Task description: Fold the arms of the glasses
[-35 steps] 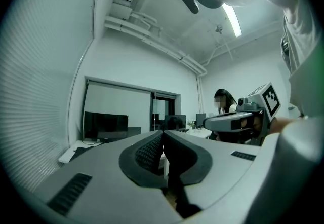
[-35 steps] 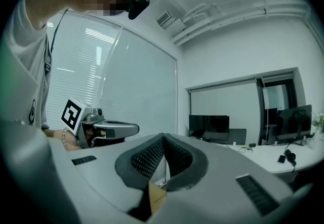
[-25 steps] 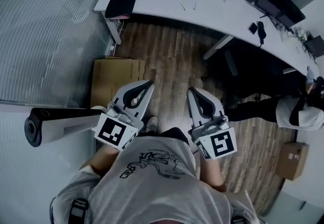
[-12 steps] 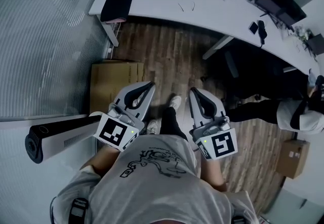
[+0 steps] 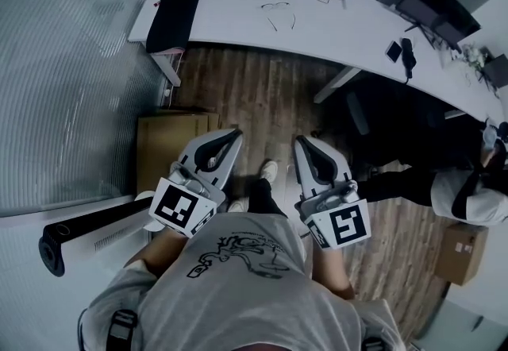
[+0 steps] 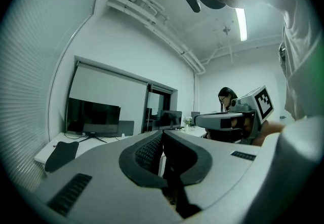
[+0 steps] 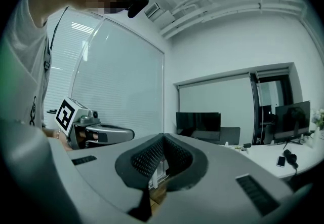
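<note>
Okay, head view: two grey plastic grippers, left gripper [image 5: 233, 135] and right gripper [image 5: 301, 142], each with one black-and-white square marker cube, held level over the wood-plank floor [image 5: 262, 95]. One pair of thin wire-framed glasses [image 5: 278, 11] lies arms open on the white curved bench [image 5: 238, 24], well apart from both grippers. One flat black cloth pad [image 5: 171, 17] sits on the bench's left end. Two brown cardboard boxes, nearest [image 5: 168, 147]. No readable writing.

Left gripper view: textured black jaws pressed together, nothing between. One black monitor [image 6: 93, 116] on the bench.

Right gripper view: jaws together, nothing between.
</note>
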The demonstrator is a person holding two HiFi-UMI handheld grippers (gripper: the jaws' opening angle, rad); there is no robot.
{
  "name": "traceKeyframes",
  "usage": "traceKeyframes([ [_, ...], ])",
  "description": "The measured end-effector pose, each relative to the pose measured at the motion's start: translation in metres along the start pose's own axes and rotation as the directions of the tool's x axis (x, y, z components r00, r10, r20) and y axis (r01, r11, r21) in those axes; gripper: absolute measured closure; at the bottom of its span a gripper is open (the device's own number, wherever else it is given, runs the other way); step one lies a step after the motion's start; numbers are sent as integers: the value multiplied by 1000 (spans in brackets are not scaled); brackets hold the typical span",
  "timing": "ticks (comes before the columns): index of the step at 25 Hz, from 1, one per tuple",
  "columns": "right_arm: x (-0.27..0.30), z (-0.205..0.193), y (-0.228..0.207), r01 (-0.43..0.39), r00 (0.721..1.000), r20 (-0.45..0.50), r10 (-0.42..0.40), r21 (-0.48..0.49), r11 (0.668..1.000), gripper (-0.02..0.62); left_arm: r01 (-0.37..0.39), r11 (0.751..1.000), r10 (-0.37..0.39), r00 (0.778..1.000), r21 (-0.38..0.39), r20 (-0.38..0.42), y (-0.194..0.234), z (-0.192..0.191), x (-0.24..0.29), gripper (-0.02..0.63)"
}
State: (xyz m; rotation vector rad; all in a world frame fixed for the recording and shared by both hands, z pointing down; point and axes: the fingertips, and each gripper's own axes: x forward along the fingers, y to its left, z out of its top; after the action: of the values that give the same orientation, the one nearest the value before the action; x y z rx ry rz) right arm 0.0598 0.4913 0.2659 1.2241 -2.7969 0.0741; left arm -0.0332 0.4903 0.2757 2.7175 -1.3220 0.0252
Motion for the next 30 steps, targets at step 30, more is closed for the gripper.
traceKeyframes([
  [30,55,16,-235,-53,999,0,53,9,999,586,-12,1000,12,1000,-14,-26,11,29,249,584],
])
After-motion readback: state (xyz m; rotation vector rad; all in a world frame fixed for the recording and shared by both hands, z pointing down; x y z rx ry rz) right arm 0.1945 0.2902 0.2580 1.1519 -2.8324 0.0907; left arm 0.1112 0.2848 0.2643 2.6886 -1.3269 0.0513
